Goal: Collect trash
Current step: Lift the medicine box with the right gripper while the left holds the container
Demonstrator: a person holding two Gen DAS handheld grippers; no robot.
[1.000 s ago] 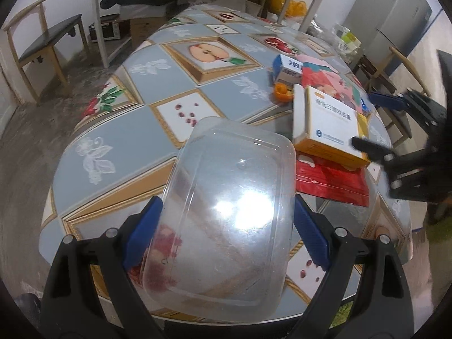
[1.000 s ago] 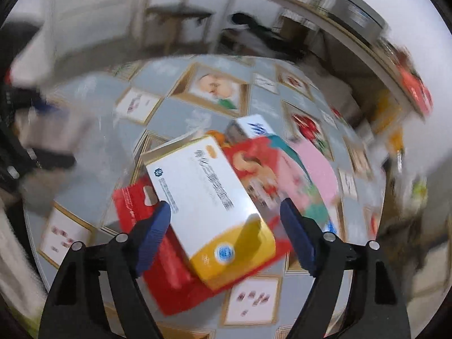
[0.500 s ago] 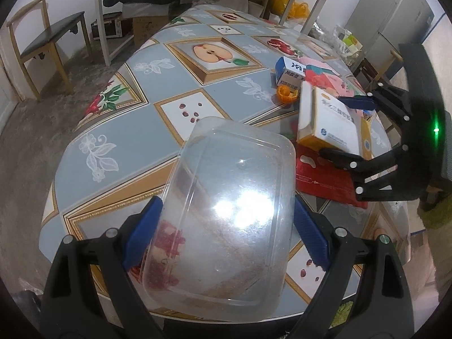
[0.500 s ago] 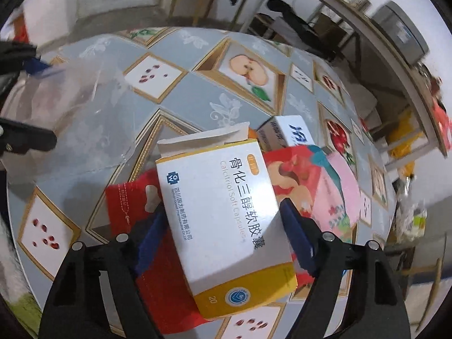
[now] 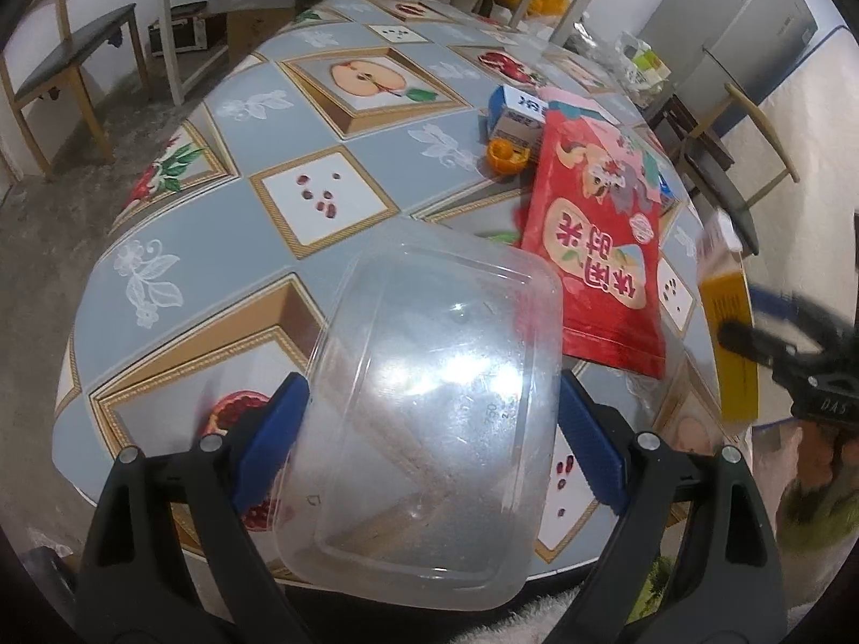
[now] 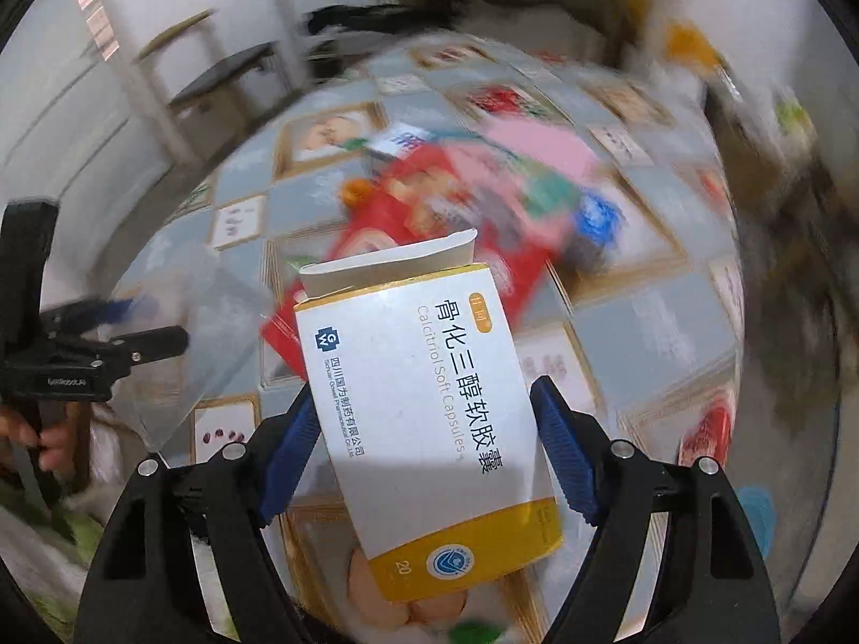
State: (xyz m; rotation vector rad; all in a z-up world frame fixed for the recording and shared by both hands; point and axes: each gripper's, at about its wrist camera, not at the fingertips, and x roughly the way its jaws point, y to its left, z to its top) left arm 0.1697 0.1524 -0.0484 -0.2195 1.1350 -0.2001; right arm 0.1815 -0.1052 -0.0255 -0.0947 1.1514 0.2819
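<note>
A: What do the left tongs [image 5: 429,429] show?
B: Their blue pads [image 5: 274,429] are clamped on the two sides of a clear plastic container [image 5: 435,402], held bottom-up above the near edge of the surface [image 5: 177,247], which bears a fruit-patterned cloth.

A: And the right tongs [image 6: 424,461]?
B: They are clamped on a white-and-yellow medicine box [image 6: 429,418], one pad on each long side, its top flap open. The box is clear of the surface; from the left wrist it appears blurred at the right edge.

A: What lies on the surface?
B: A red snack bag [image 5: 596,247] lies flat right of centre. Behind it sit a small blue-and-white carton [image 5: 515,118] and an orange peel [image 5: 504,155], just beside each other. Pink packaging [image 5: 623,129] overlaps the bag's far end.

A: Is the person visible?
B: Only a hand [image 6: 32,434] gripping the left tongs' handle, seen from the right wrist.
</note>
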